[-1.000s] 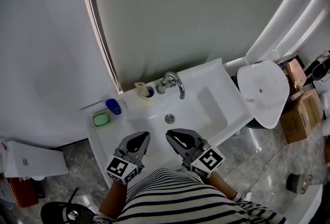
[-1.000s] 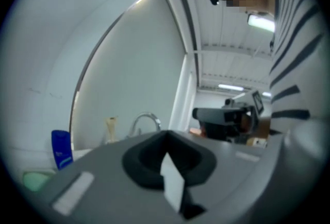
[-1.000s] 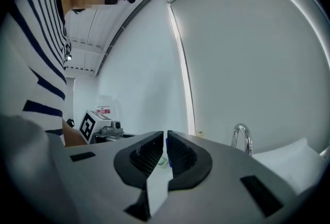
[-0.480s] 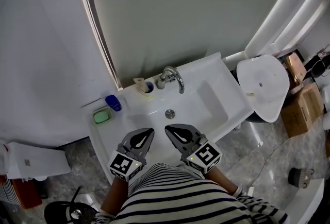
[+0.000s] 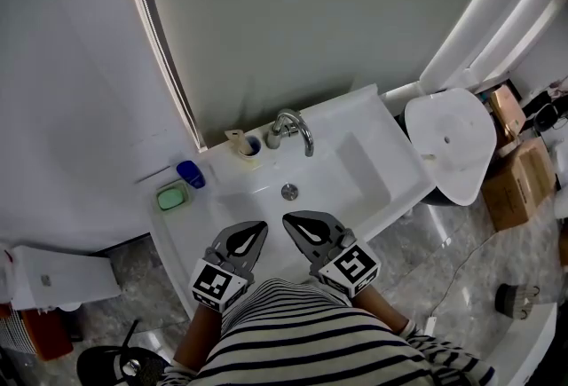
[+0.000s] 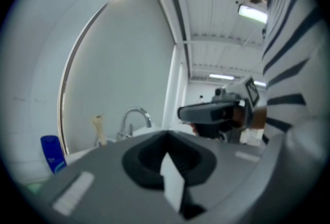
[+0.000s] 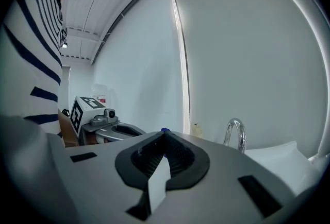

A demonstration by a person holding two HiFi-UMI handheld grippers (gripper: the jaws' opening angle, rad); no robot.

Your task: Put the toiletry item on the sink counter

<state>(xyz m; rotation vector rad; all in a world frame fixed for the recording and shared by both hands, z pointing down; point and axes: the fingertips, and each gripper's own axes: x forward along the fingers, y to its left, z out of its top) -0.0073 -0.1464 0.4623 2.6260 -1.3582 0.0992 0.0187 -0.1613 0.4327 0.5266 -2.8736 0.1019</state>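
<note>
Bottle btm behind left claw.

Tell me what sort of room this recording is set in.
A bathroom, most likely: a white sink with a chrome tap, a blue bottle and green soap dish resting on it, and what looks like a toilet alongside.
</note>
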